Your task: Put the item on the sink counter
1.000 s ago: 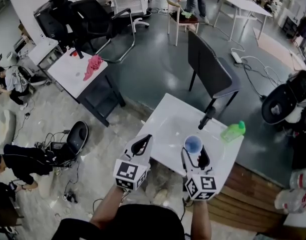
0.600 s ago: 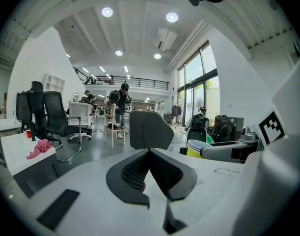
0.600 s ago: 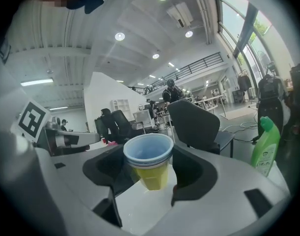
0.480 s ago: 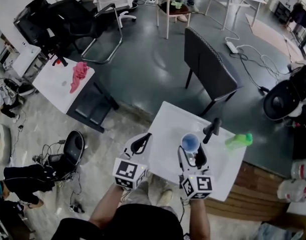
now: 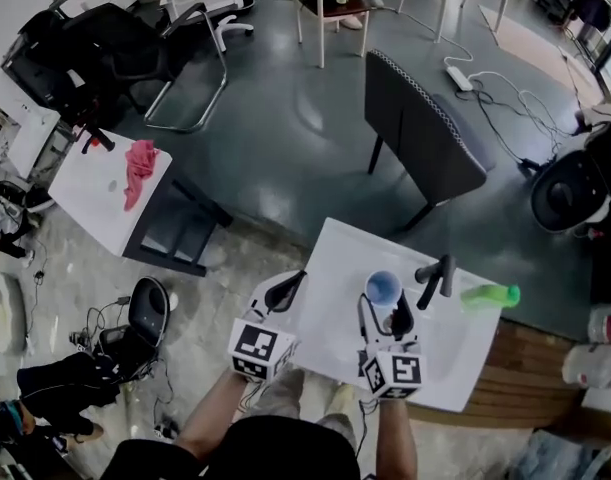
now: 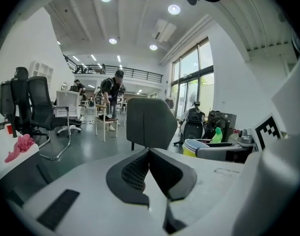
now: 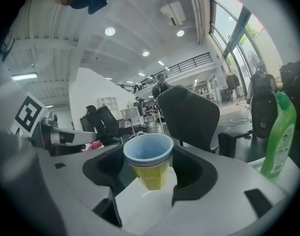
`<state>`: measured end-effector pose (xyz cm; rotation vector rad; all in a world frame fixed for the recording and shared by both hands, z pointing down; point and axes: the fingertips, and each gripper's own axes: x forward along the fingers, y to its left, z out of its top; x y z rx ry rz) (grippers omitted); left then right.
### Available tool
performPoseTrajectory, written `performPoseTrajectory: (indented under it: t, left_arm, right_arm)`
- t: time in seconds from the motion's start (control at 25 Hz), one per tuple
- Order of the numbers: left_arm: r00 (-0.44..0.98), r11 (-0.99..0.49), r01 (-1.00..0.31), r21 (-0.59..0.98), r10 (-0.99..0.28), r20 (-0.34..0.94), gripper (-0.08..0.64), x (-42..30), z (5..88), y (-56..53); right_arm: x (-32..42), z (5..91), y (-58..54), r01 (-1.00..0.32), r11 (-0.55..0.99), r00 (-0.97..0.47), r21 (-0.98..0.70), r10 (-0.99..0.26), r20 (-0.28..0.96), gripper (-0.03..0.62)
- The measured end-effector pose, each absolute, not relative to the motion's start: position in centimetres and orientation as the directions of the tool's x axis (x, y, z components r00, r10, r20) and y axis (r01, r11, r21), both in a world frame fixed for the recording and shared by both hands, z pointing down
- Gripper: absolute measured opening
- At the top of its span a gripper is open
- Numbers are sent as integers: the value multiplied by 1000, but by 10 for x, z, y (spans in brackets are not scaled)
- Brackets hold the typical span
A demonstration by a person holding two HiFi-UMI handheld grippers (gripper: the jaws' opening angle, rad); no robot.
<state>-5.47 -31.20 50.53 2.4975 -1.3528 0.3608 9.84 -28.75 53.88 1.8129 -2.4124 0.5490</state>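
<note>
Cup [image 7: 149, 166] coloured yellow outside, blue inside and at rim. Bottle [image 7: 279, 136] at right coloured green, white label. Sink counter [image 5: 335, 250] white, tap [image 5: 433, 278] black. Chair [image 5: 420, 128] at far side dark grey. Pink cloth [image 5: 138, 168] seen on white table [image 5: 85, 190], far left.

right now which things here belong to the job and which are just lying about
Job: cup, gripped by the right gripper; sink counter.
Lying about: green bottle, pink cloth, dark chair.
</note>
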Motion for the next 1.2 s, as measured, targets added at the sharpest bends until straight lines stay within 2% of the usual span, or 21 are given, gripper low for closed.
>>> performPoseTrajectory:
  t: [0.56,1.2]
  left_arm:
    - [574,-566,-810,157,-705,416,3,-58,562,-363]
    - [586,-573,-797,190,-658,473,3,-52,607,-392]
  right_arm:
    - [100,601,-342,-962,149,-224,-229,-912,343,311]
    - [105,654,-376,-968,131,-208,-214,-895,394,313]
